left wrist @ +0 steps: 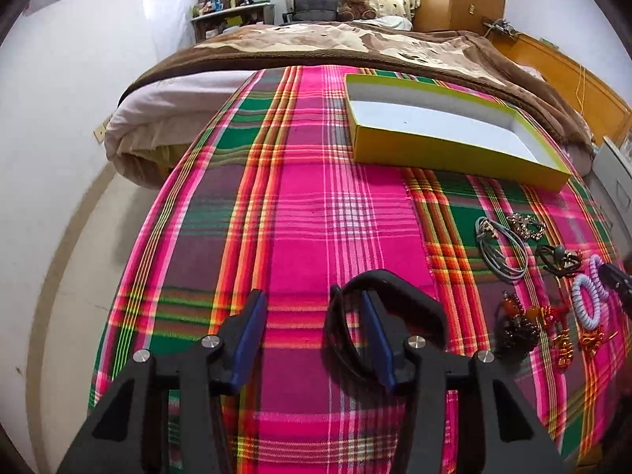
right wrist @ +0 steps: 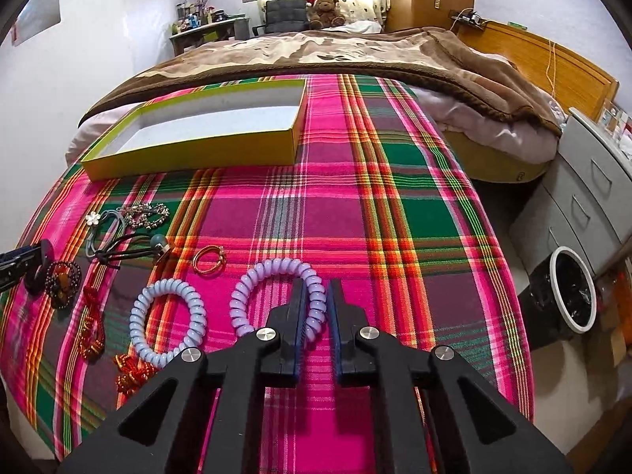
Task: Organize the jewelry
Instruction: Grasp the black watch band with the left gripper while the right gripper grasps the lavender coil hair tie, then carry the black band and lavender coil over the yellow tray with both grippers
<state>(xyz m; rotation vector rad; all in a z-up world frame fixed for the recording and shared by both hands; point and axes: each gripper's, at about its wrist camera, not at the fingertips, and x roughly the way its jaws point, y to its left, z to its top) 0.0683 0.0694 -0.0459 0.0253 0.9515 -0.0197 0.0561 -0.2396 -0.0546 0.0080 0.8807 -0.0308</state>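
My left gripper (left wrist: 312, 308) is open; a black bangle (left wrist: 395, 308) hangs around its right finger, above the plaid cloth. My right gripper (right wrist: 316, 296) is shut on a lilac spiral hair tie (right wrist: 272, 272). A second lilac spiral tie (right wrist: 166, 324) lies to its left. An open yellow-green box (left wrist: 454, 158) with a white inside sits further back; it also shows in the right wrist view (right wrist: 189, 158). Loose pieces lie on the cloth: grey-blue hair ties (left wrist: 501, 249), a rhinestone clip (left wrist: 527, 227), a gold ring pair (right wrist: 209, 260), red bead ornaments (right wrist: 91, 324), a dark beaded bracelet (right wrist: 63, 280).
The plaid cloth (left wrist: 300, 213) covers a rounded table that drops off at left and front. A bed with a brown blanket (right wrist: 355, 51) lies beyond. Grey drawers (right wrist: 584, 197) and a waste bin (right wrist: 572, 288) stand at the right.
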